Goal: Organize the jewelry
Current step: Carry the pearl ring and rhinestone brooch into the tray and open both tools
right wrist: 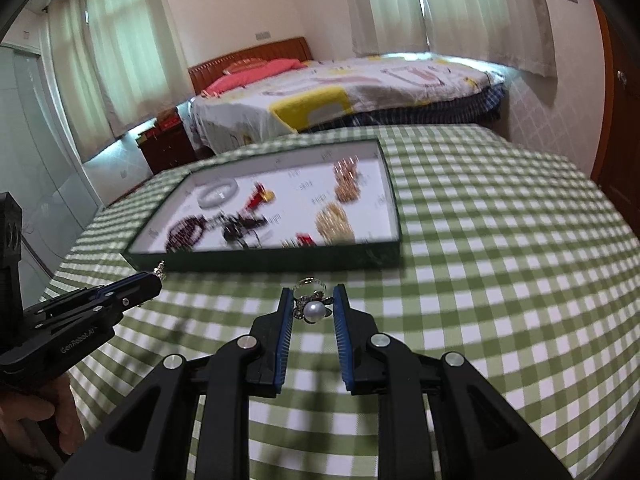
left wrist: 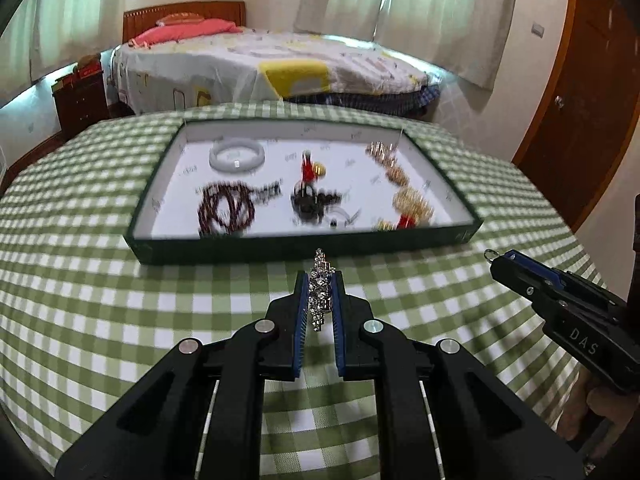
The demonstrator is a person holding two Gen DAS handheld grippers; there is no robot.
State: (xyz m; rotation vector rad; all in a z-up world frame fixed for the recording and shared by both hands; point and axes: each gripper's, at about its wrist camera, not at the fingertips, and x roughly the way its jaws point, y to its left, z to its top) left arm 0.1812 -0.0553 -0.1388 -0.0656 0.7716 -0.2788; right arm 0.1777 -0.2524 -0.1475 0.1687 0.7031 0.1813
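My left gripper (left wrist: pixel 319 280) is shut on a sparkling silver rhinestone piece (left wrist: pixel 320 292), held above the checked cloth just in front of the tray. My right gripper (right wrist: pixel 312 300) is shut on a silver ring with a white pearl (right wrist: pixel 313 310); it also shows in the left wrist view (left wrist: pixel 498 258) at the right, with the ring's band sticking out. The dark green tray with a white floor (left wrist: pixel 304 246) holds a white bangle (left wrist: pixel 237 154), dark red beads (left wrist: pixel 226 210), black pieces (left wrist: pixel 310 202), a red charm (left wrist: pixel 307 168) and gold jewelry (left wrist: pixel 412 200).
The tray (right wrist: pixel 280 260) lies on a round table under a green and white checked cloth (left wrist: pixel 100 288). A bed (left wrist: pixel 272 68), a wooden nightstand (left wrist: pixel 80 100) and a brown door (left wrist: pixel 588 100) stand beyond the table. The left gripper shows at the left of the right wrist view (right wrist: pixel 154 280).
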